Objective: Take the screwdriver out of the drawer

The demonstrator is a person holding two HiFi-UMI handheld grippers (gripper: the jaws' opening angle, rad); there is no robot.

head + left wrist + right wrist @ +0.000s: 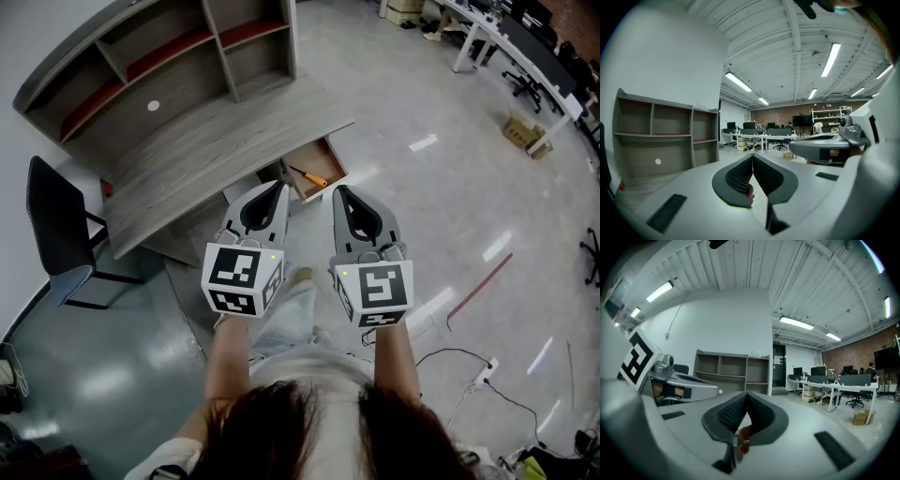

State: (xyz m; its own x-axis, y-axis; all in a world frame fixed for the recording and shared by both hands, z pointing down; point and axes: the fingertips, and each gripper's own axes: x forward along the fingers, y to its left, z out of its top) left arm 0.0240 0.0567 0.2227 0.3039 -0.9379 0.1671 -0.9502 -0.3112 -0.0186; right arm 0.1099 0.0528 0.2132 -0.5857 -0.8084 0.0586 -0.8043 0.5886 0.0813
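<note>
Office floor underfoot; faced desk (216, 159) with drawer (330, 156) open, presumably for access. Saw screwdriver (309, 176) lying inside. Held left gripper (280, 190) and right gripper (339, 192) pinched together, empty, short of drawer, reach apparently unstarted.

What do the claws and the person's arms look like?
Left claw and right claw: light grey shells with dark grey padded tips, each carrying a white cube printed with black square markers and a small green light. Arms bare.
</note>
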